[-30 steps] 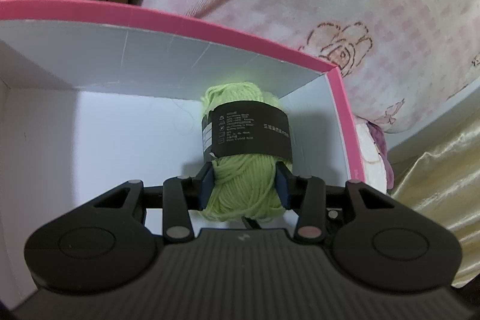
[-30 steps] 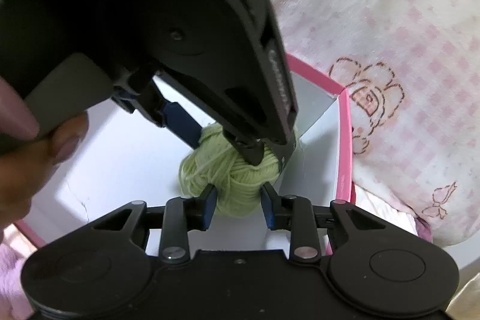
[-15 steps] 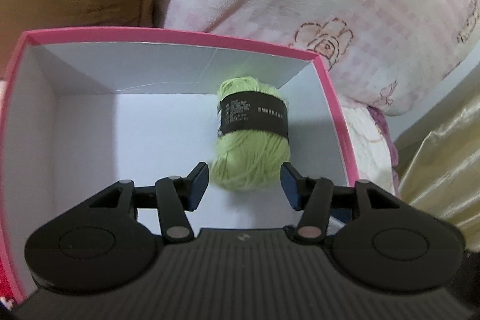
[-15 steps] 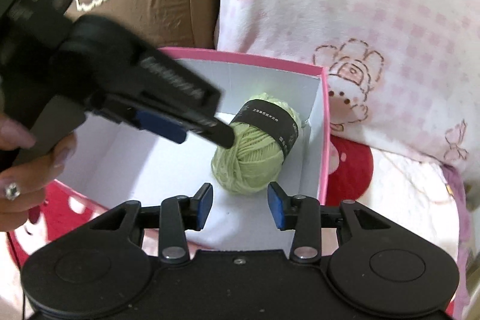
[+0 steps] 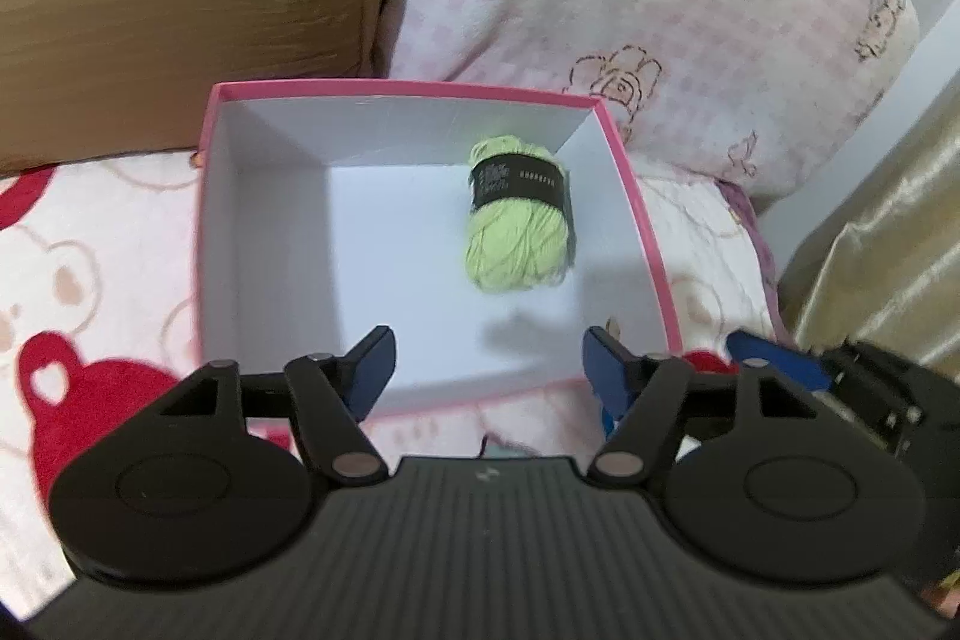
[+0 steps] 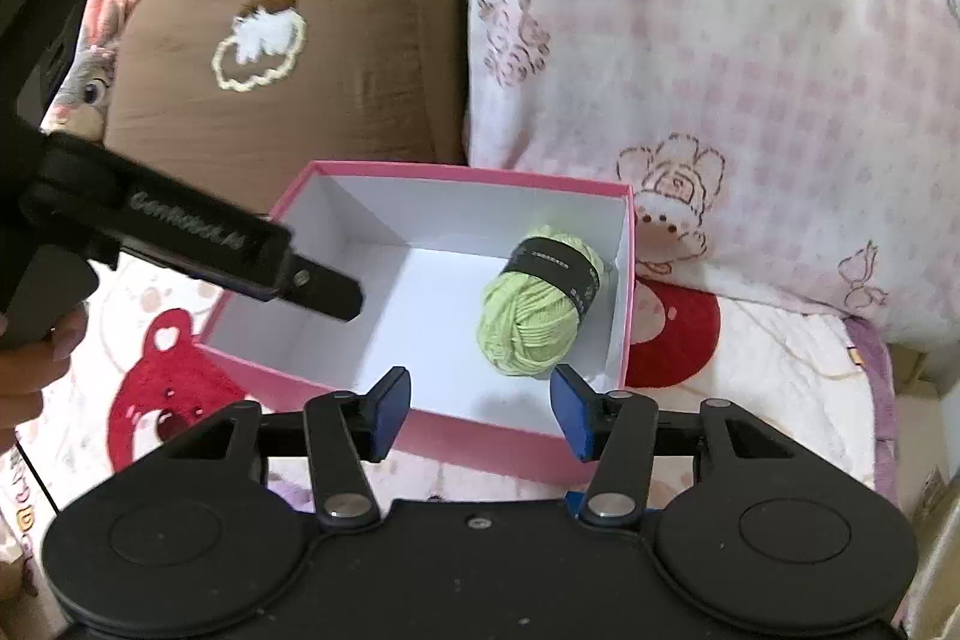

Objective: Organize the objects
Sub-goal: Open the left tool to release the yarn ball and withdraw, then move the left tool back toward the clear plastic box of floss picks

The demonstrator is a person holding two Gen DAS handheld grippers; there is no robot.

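A light green yarn ball (image 5: 519, 220) with a black label lies inside a pink box (image 5: 636, 196) with white inner walls, near its right wall. It also shows in the right wrist view (image 6: 540, 304), in the box (image 6: 480, 445). My left gripper (image 5: 489, 367) is open and empty, above the box's near edge. My right gripper (image 6: 480, 400) is open and empty, just before the box's near wall. The left gripper's body (image 6: 180, 244) reaches over the box's left side in the right wrist view.
The box sits on a pink bedspread (image 6: 780, 376) with red bear prints. A brown pillow (image 6: 288, 58) and a pink checked pillow (image 6: 720, 58) stand behind it. A gold fabric (image 5: 888, 232) hangs at the right.
The left gripper has let go of the yarn ball, opened wide and pulled back and up. The right gripper has also drawn back and opened wider. The ball stays in the box.
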